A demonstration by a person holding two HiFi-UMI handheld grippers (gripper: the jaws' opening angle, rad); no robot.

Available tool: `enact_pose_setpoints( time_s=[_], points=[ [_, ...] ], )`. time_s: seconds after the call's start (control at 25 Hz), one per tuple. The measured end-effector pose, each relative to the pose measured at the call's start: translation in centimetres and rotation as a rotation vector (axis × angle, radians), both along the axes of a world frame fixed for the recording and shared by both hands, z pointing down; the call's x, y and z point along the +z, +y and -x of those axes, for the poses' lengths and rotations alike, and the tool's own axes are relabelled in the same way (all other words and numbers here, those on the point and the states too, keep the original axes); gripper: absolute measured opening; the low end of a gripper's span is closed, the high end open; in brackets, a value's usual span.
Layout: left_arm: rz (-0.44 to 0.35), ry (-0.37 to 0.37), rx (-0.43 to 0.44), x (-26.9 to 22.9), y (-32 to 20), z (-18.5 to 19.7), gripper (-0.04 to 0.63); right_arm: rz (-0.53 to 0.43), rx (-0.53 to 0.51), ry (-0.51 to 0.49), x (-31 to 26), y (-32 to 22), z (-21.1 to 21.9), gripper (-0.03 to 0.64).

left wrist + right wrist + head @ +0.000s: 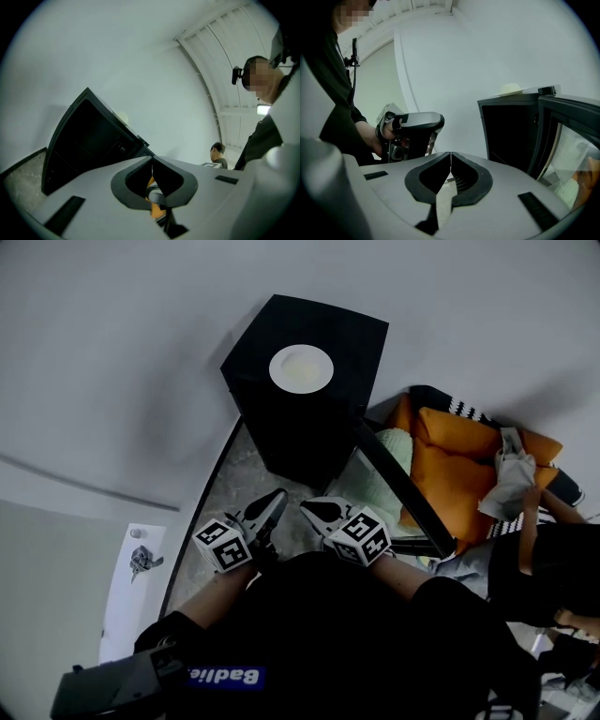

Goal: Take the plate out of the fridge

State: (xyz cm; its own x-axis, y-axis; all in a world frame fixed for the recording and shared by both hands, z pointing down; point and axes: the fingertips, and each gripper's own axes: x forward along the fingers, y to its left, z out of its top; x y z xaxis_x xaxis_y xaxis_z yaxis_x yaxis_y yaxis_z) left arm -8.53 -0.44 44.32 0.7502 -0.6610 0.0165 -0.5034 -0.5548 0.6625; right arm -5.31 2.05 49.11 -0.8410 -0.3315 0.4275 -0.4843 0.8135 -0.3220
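Sitting atop the boxy black fridge (309, 423), a round cream plate (301, 368)

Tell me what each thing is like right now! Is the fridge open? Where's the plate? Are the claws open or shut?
fridge door: swung wide open.
fridge: upright, dark inside.
plate: lying flat on top of the fridge, not inside it.
left claw: shut, holding nothing.
right claw: shut, holding nothing.

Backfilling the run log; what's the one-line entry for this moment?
plate: on top of fridge | door: open | left hand-held gripper: shut, empty | right hand-held gripper: shut, empty
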Motion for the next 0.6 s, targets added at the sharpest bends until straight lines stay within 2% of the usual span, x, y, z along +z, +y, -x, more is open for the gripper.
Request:
enact_pose_setpoints(
  time_s=[0.16,0.28,0.4,0.48,0.6],
  points=[
    [-0.071,-0.117,0.029,0.0,0.7,-0.4,0.009,-0.018,-0.001,-0.003,-0.1,0.1,0.2,0.011],
    [-0.124,-0.229,0.08,0.7,2.0,-1.2,0.008,-0.042,0.016,-0.026,-0.7,0.0,0.1,0.011],
    [-0.208,-0.328,0.135,0.7,3.3,-2.6,0.008,-0.064,0.049,-0.05,-1.4,-0.7,-0.2,0.011],
    [-0.241,-0.36,0.155,0.4,3.7,-3.2,0.008,-0.085,0.069,-0.06,-1.6,-1.3,-0.5,0.011],
    [-0.236,-0.365,0.157,0.5,3.6,-3.2,0.008,-0.096,0.065,-0.062,-1.5,-1.4,-0.5,0.011]
  ],
)
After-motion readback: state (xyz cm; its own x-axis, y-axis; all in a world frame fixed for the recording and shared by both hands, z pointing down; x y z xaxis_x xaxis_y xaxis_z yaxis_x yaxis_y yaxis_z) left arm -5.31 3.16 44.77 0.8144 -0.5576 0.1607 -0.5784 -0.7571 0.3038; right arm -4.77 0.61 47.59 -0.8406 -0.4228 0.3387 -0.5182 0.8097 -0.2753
